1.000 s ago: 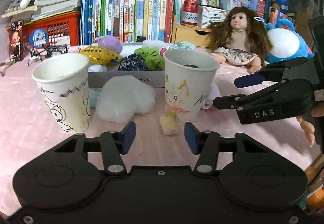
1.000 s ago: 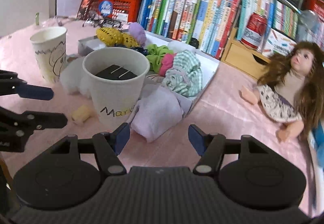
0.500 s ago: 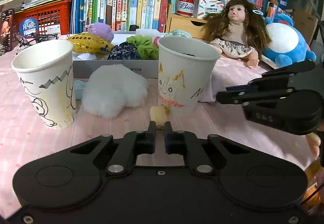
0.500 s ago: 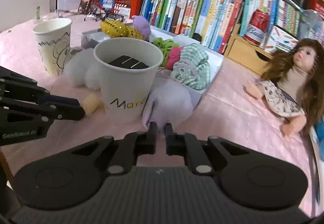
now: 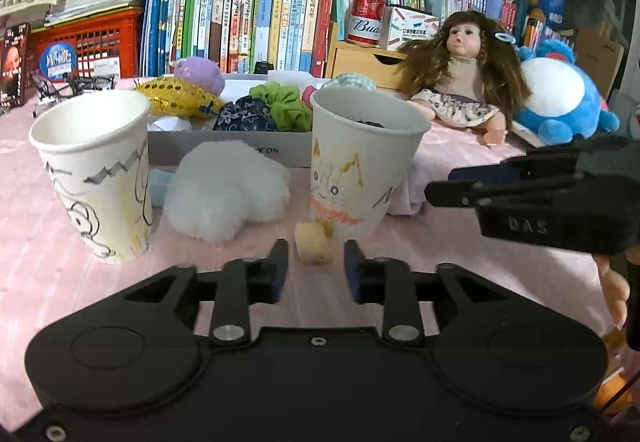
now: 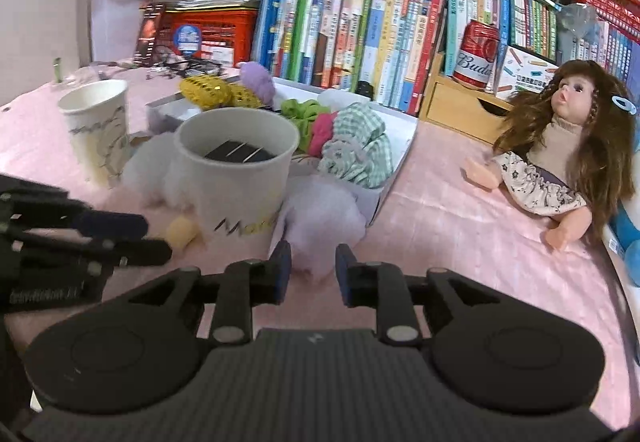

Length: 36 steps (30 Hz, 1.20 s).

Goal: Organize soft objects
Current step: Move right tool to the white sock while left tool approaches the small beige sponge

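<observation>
Both jaws parted: left gripper (image 5: 313, 269) brackets yellow sponge piece (image 5: 312, 248) at cat cup (image 5: 362, 166) base, right gripper (image 6: 308, 266) straddles lilac pompom (image 6: 320, 220); advance low, avoid tipping cup.

Two paper cups (image 5: 94, 174) (image 5: 366, 162), one doll (image 5: 466, 78)

A small soft yellow foam cube (image 5: 313, 248) sits on the pink cloth, touching the bottom of the cat paper cup (image 5: 362, 162). A fluffy white puff (image 5: 224, 194) lies beside that cup. A soft pale purple puff (image 6: 320, 218) lies on the cup's other side, against the white box of scrunchies (image 6: 394, 162).
</observation>
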Available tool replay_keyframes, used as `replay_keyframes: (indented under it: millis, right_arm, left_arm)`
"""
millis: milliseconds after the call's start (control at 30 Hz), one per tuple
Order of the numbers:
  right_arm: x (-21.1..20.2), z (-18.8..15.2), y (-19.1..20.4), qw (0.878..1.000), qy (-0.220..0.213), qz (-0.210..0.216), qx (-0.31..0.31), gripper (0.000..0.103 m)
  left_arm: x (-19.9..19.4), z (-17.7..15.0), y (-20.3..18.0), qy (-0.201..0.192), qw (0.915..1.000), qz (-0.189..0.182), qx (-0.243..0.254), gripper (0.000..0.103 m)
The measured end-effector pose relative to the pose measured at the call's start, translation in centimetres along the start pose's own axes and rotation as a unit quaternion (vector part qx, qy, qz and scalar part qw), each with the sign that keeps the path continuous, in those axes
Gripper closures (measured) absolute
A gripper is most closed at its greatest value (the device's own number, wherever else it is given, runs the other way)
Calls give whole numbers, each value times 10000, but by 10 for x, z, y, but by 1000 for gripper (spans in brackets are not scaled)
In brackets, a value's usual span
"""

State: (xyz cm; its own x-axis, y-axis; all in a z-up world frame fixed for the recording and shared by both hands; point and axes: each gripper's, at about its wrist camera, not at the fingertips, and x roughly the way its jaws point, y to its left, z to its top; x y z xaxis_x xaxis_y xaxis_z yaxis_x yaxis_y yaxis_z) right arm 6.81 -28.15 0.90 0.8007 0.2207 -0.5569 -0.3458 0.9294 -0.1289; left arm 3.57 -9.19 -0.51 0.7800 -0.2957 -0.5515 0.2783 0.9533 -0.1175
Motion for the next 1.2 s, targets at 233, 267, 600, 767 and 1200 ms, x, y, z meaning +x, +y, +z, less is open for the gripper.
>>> replay_keyframes:
  millis: [233,267,600,767,1200]
  right_arm:
    - [23,7,-5,9981,204,64,571,86]
    - [23,7,-6,9976,226,24,654,87]
    - [-14,-14,-22,9920,274,-283,1202,90]
    - [-44,-32,-12,9925,294,231,1162,89]
    - [-82,-55,27,9938,-425,-2,1031,31]
  left_arm:
    - [17,5,0,178,9998,101,-67,86]
    - [17,6,1,197,9997,92,-79,86]
    - [1,0,6,221,9997,-41,30,86]
    - [-13,-7,9,215,9997,-94,117,86]
    - [-24,-16,6,2,9997,58,250,68]
